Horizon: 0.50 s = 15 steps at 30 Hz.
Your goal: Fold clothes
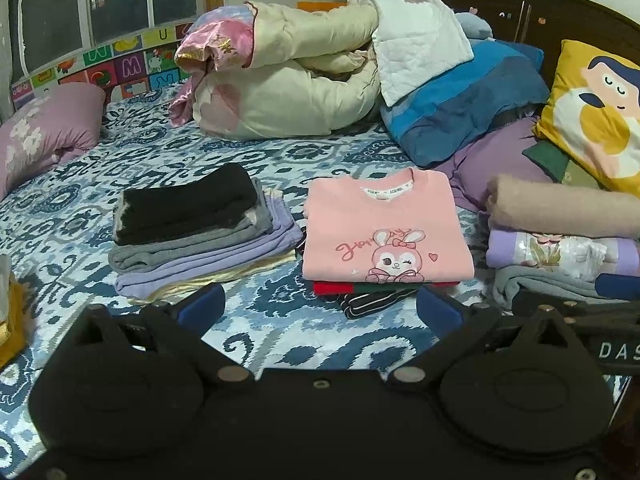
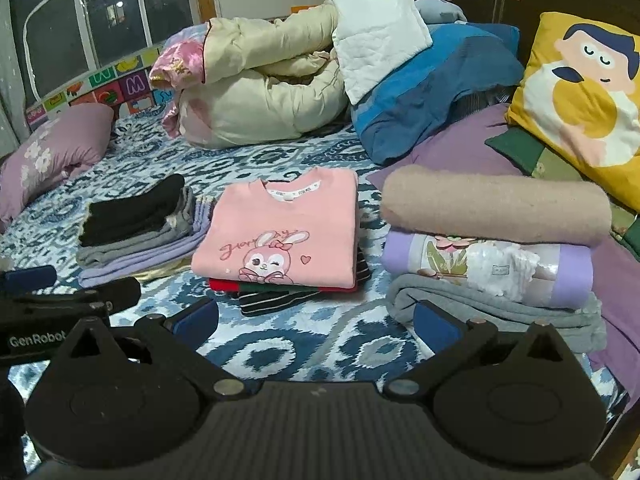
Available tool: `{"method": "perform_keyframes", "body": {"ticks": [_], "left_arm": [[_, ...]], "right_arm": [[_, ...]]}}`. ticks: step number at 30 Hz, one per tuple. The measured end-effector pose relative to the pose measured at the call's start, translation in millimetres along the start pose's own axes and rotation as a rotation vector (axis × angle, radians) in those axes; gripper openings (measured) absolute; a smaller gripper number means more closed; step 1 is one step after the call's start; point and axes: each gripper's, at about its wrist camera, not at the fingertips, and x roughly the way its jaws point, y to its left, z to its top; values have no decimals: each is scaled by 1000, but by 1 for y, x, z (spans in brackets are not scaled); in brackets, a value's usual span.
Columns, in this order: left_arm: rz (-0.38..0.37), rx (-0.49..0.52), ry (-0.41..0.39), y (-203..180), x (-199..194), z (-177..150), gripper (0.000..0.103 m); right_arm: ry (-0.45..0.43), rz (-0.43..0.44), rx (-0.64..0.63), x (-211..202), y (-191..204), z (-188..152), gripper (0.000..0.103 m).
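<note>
Both the left gripper (image 1: 320, 300) and the right gripper (image 2: 316, 316) stand released and empty, and ahead of them the pink rabbit sweatshirt (image 1: 386, 228) tops a folded stack, so folding seems nearly finished.

We see only thin edges of the red, green and striped garments (image 2: 280, 294) under the pink rabbit sweatshirt (image 2: 280, 232). At the bed's right edge, the left wrist view cuts off the right-hand pile (image 1: 568, 240), and a yellow item (image 1: 10, 320) is clipped at the left edge. The neck label's print (image 1: 378, 192) is too small for us to read.
</note>
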Motion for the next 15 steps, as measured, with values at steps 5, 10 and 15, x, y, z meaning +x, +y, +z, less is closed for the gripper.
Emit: {"method": "perform_keyframes", "body": {"ticks": [5,10,15], "left_arm": [[1,15,6,-2,4,0,103],[-8,20,12,-5,7,0,103],[-24,13,17,-6,8,0,103]], "right_arm": [[8,-3,1,5,-2,-2,103],[12,-8,4,7,-5,-2,103],[9,-9,8,7,-9,-1,103]]}}
